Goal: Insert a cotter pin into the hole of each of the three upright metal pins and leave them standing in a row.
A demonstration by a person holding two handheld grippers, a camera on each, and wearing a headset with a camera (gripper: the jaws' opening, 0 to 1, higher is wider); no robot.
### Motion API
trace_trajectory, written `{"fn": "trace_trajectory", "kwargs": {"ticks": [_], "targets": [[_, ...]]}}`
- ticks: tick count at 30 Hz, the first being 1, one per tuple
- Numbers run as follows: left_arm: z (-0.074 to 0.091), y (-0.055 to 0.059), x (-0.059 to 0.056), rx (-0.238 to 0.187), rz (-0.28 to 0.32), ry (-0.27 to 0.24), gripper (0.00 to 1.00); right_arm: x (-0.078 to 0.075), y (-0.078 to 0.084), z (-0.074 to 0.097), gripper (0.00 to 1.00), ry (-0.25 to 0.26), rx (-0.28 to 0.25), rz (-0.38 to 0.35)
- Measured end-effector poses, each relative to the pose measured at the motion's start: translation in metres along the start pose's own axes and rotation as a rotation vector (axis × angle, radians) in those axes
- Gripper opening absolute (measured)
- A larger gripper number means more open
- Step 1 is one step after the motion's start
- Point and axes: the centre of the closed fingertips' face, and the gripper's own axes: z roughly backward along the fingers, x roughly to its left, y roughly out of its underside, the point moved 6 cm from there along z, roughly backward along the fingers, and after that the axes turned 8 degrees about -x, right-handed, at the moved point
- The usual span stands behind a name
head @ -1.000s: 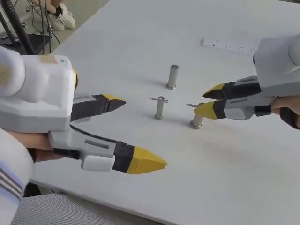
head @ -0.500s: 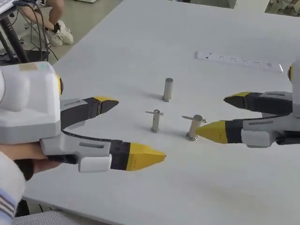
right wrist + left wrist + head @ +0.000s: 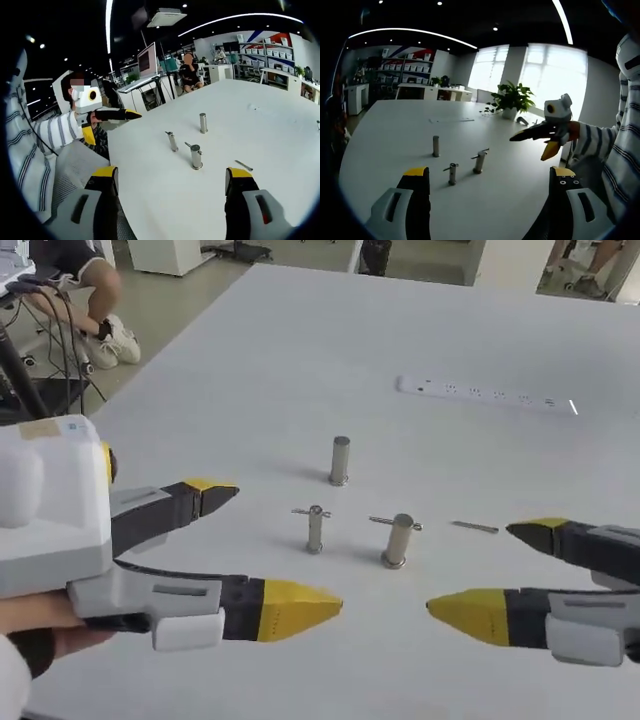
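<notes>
Fetching the last cotter pin

Your left gripper [image 3: 287,546] and right gripper [image 3: 470,568] both gape wide, holding nothing. On the bench [image 3: 250,360], the middle pin [image 3: 316,530] and right pin [image 3: 397,542] are already fitted; the bare pin [image 3: 340,460] stands nearer the far edge. Pinch the loose cotter pin [image 3: 474,527], just beyond your right jaws, near one end, legs free.
</notes>
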Motion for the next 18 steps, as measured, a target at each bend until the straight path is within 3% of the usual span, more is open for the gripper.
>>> {"fn": "trace_trajectory", "kwargs": {"ticks": [4, 6, 8, 10, 18], "targets": [[-0.002, 0.000, 0.010, 0.001, -0.027, -0.051, 0.99, 0.003, 0.006, 0.000, 0.92, -0.003, 0.002, -0.054], [-0.003, -0.003, 0.012, -0.019, -0.003, -0.053, 0.99, 0.005, 0.006, -0.001, 0.94, -0.002, -0.001, -0.063], [-0.004, -0.010, 0.014, -0.066, 0.027, -0.053, 0.99, 0.006, 0.004, -0.001, 0.98, 0.005, -0.017, -0.079], [-0.005, -0.013, 0.016, -0.078, 0.033, -0.048, 0.99, 0.006, 0.002, -0.002, 0.98, 0.008, -0.026, -0.087], [-0.017, -0.018, 0.029, -0.041, 0.004, -0.055, 0.99, 0.003, 0.004, -0.004, 0.98, 0.040, -0.009, -0.096]]}}
